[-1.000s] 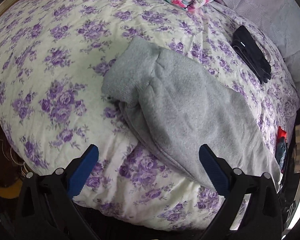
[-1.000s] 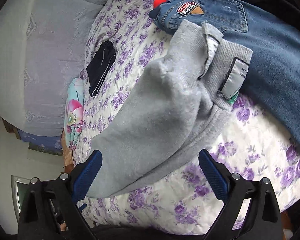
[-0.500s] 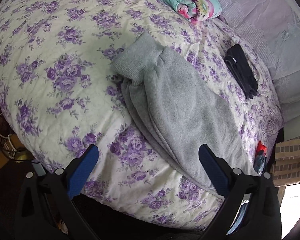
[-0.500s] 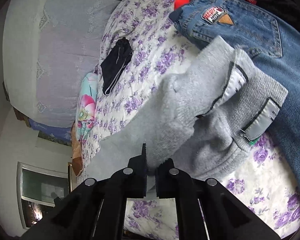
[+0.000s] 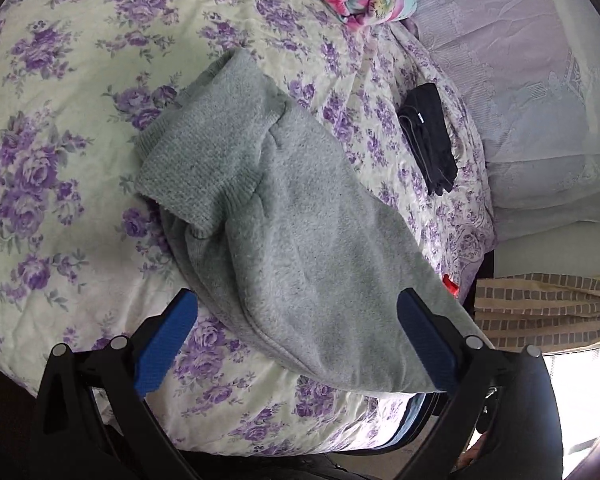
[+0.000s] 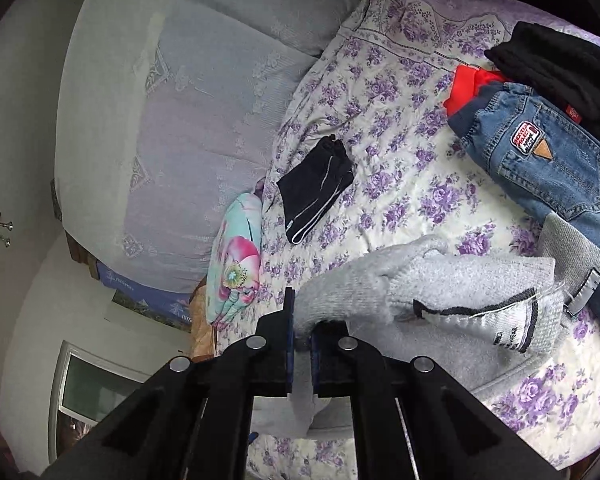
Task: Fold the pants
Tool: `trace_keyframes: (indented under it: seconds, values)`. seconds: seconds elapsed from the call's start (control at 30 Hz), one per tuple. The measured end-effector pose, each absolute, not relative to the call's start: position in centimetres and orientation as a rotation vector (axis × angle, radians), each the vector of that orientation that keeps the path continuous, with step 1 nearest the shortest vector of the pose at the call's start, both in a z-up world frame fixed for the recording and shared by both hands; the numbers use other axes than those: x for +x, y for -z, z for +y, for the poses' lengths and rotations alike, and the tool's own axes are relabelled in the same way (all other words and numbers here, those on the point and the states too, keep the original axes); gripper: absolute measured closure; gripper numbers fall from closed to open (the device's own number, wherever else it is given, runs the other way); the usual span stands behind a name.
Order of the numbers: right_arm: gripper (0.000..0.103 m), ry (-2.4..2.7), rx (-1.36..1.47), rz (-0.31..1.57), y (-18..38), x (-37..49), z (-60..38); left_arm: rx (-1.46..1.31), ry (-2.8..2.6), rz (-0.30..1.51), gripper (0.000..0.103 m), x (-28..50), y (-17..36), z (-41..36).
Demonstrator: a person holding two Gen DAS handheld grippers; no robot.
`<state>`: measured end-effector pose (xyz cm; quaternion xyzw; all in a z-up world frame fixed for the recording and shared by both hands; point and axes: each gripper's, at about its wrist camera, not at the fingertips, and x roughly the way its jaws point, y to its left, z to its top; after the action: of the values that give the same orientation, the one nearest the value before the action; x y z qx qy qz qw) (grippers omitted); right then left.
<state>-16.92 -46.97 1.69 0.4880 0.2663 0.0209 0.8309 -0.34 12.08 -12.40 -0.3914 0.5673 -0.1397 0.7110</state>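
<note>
Risen since a second ago: right gripper [image 6: 302, 354], fingers then spread wide over the grey pants [image 5: 300, 240], now clamped on a pinch of their fleece at the waist end and lifting it off the bed [image 5: 60, 160]. Shifted closer too: left gripper [image 5: 296, 340], fingers apart, nothing between the pads, hovering over the leg edge at 6 o'clock.

Lying diagonally across the floral quilt, ribbed cuff toward 10 o'clock, waistband with its label toward 3 o'clock in the right view, touching the jeans [image 6: 560, 168].

Judged soft, thick, fairly light; limp, sure to sag and drape from any single pinch, not slippery, not fragile. Best taken at hems: ribbed cuff or waistband, both layers together, one gripper at each corner, to keep the fold square.
</note>
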Motion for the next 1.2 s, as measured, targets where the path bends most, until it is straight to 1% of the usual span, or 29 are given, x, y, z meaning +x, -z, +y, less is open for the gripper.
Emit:
trace_keyframes:
  seconds: [0.1,0.17,0.2,0.23,0.27,0.37,0.4,0.43,0.47,0.5,0.7,0.87,0.97,1.07,1.13,1.2]
  values:
    - [0.097,-0.05,1.027,0.557,-2.5,-16.8,-47.3,-0.913,0.309,1.26,0.006,0.1,13.2,12.1]
    - [0.097,-0.056,1.03,0.557,-2.6,-16.5,-47.6,-0.936,0.3,1.25,0.008,0.5,13.5,12.1]
    - [0.097,-0.054,1.031,0.562,-2.5,-16.2,-47.8,-0.949,0.286,1.246,0.022,0.6,13.4,12.2]
    - [0.097,-0.055,1.04,0.567,-2.4,-15.8,-48.0,-0.959,0.274,1.251,0.032,0.7,13.2,12.2]
    - [0.097,-0.061,1.047,0.569,-2.3,-15.5,-48.1,-0.967,0.279,1.246,0.034,0.9,12.8,12.2]
    - [0.097,-0.066,1.05,0.581,-1.9,-14.6,-48.3,-0.92,0.294,1.252,0.044,2.0,11.9,11.9]
    - [0.097,-0.064,1.055,0.585,-1.7,-14.4,-48.5,-0.918,0.296,1.249,0.052,2.3,11.7,11.8]
    - [0.097,-0.057,1.058,0.59,-1.5,-14.2,-48.6,-0.92,0.301,1.241,0.066,2.5,11.4,11.7]
    - [0.097,-0.05,1.062,0.596,-1.2,-14.0,-48.8,-0.92,0.308,1.232,0.073,2.7,11.1,11.6]
    - [0.097,-0.04,1.068,0.602,-0.9,-14.0,-49.1,-0.919,0.314,1.223,0.085,3.0,10.8,11.4]
    - [0.097,-0.029,1.133,0.6,0.0,-12.5,-50.8,-0.917,0.316,1.109,0.089,5.7,6.6,11.4]
    - [0.097,-0.075,1.152,0.587,-0.7,-7.5,-52.9,-0.897,0.301,1.024,0.089,10.3,3.3,11.2]
    - [0.097,-0.094,1.17,0.607,-0.1,-2.4,-54.5,-0.866,0.255,1.024,0.089,14.4,3.6,10.6]
    - [0.097,-0.075,1.184,0.693,2.1,4.8,-56.1,-0.867,0.172,1.047,0.089,19.0,5.8,10.3]
    - [0.088,-0.017,1.213,0.79,4.4,9.8,-57.0,-0.884,0.102,1.068,0.089,21.7,7.8,10.4]
    - [0.036,0.045,1.188,0.867,6.1,14.0,-57.8,-0.919,0.033,1.111,0.088,23.8,9.8,10.6]
